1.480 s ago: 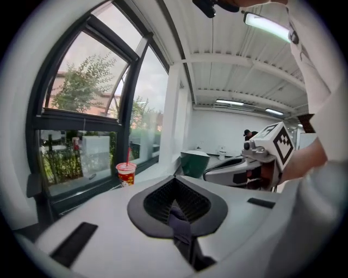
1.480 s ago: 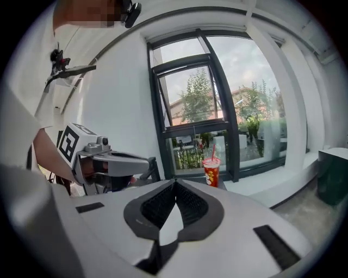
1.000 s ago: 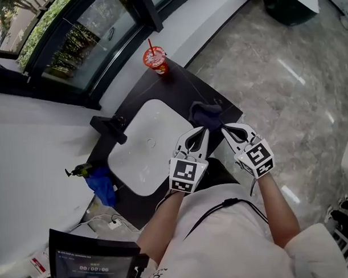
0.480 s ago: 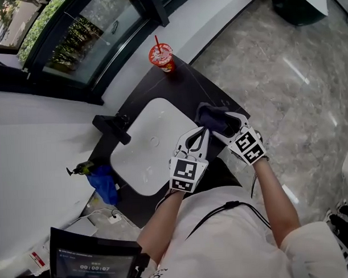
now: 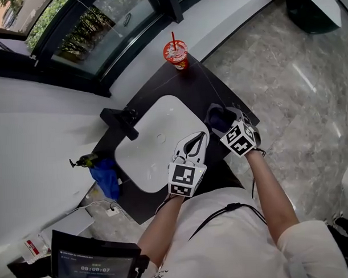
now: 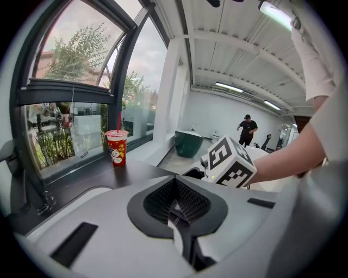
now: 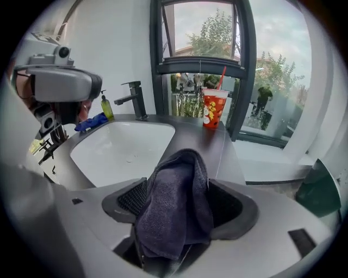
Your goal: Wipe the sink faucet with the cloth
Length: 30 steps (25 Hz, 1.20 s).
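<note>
Your right gripper (image 7: 181,205) stands spread wide, its jaws having just been opening. The dark grey cloth (image 7: 175,179) is bunched between them on the black counter (image 7: 217,146) by the basin's corner, and the pads don't appear to press it. Your left gripper (image 6: 175,209) is pressed together and empty, over the near rim of the white basin (image 5: 142,165). The black faucet (image 7: 132,99) lies ahead and left of the cloth, across the basin, its spout reaching over the bowl. Once pinched, the cloth must cross that diagonal.
</note>
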### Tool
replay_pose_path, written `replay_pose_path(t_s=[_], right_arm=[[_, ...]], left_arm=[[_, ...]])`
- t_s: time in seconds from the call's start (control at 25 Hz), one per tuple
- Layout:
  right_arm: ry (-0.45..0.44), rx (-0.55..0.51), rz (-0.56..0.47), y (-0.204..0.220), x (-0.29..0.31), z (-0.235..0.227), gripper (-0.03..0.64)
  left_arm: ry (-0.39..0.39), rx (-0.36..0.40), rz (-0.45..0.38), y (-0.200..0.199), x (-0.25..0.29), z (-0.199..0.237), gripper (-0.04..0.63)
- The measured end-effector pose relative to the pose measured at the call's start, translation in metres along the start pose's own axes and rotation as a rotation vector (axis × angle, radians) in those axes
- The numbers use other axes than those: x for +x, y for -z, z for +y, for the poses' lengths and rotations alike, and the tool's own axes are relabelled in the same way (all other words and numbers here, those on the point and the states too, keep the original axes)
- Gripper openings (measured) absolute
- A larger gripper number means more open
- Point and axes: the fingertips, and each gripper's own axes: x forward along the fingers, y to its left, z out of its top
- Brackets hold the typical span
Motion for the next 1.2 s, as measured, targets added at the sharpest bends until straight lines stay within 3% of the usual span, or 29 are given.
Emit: replay_pose_path(t_s=[0.2,0.24,0.28,0.52,0.84,1.2], right_arm=[[-0.029,-0.052,0.087,0.015,0.013,0.013,0.33],[-0.02,-0.049,0.093,0.016,0.013,0.012,0.238],[-0.012,-0.04,0.092,0.017,0.012,0.01,0.187],[-0.015,0.012,0.088,0.017,0.012,-0.001,0.125],[-0.101,0.14,-0.087,-0.023,-0.02,0.007,0.115],[-0.208,0.02,-0.204,-0.104,-0.028,0.048,0.115]], left_arm=[[-0.041,-0.014,-0.002,0.003,-0.009,0.013,-0.006],[-0.048,-0.016,-0.004,0.002,-0.011,0.015,-0.006],[-0.054,-0.018,-0.007,0.001,-0.013,0.016,-0.008],[-0.093,-0.027,-0.018,0.002,-0.025,0.026,-0.008],[-0.177,-0.062,-0.071,-0.006,-0.052,0.046,-0.006],[-0.381,-0.14,-0.159,-0.01,-0.116,0.093,-0.006]])
